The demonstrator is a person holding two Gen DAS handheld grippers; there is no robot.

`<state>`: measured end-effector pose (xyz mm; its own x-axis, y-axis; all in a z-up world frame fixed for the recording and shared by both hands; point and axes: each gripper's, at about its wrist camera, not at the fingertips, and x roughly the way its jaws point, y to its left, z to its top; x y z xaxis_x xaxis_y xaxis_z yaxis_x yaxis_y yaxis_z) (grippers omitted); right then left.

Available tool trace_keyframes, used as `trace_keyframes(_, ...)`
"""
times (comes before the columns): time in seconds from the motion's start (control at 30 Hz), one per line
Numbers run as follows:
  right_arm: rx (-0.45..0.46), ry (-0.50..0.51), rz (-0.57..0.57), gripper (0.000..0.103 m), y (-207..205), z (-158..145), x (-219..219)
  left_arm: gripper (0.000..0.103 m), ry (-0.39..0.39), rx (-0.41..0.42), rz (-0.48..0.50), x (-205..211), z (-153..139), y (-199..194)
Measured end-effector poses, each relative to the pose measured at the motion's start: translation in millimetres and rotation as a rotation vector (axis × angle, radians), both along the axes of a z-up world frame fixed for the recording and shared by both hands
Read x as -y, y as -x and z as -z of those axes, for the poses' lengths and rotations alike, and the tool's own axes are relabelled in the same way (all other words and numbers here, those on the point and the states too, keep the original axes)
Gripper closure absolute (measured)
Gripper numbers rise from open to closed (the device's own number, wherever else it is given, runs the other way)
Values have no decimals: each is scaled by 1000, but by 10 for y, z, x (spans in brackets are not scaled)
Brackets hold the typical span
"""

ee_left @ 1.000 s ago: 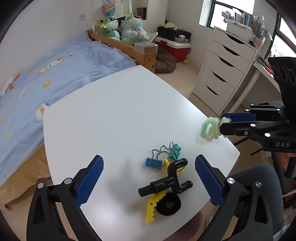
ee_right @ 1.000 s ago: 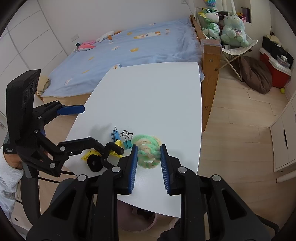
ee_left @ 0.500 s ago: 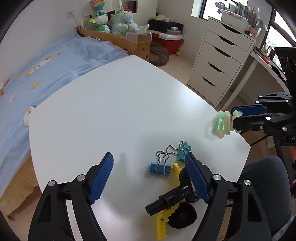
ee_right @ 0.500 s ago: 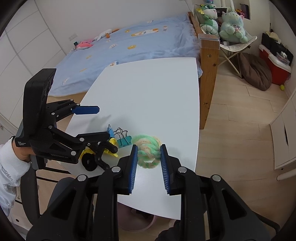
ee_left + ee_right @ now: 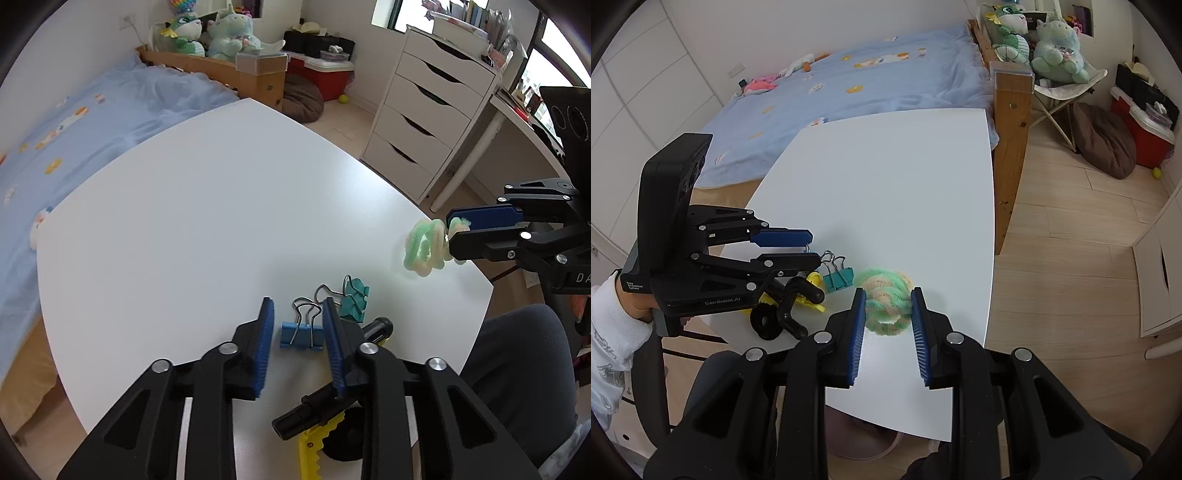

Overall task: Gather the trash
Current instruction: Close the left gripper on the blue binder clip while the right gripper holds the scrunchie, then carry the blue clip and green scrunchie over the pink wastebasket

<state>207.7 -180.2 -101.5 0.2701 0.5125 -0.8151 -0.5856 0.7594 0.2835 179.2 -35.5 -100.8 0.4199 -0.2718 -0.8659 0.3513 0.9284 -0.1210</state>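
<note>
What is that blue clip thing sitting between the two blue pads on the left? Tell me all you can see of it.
It is a blue binder clip: a folded blue body, metal by the look of it, with two silver wire handles pointing away from the camera. It lies flat on the white table, between the left gripper pads, whose jaws have just been closing around it. A teal binder clip lies just beyond it to the right.

A green-and-peach pipe-cleaner ball (image 5: 886,302) was held above the white table's (image 5: 207,206) edge; binder clips (image 5: 300,332), a black hook (image 5: 792,302) and a yellow clip (image 5: 312,448) were scattered nearby.
</note>
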Motion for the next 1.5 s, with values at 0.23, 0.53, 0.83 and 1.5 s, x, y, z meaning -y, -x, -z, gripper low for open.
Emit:
trace_keyframes(0.23, 2, -1, -4, 79, -8, 1, -26, 84, 1, 16, -20, -17, -46, 13)
trace_keyframes(0.53, 29, -4, -19, 79, 55, -98, -96, 90, -4, 56, -64, -96, -258, 122)
trace_keyframes(0.83, 94, -12, -62, 79, 290, -399, -189, 90, -5, 104, -81, -117, -557, 392)
trace_keyframes(1.5, 165, -36, -146, 79, 1092, -684, -73, 90, 25, 212, -59, 87, -961, 1374)
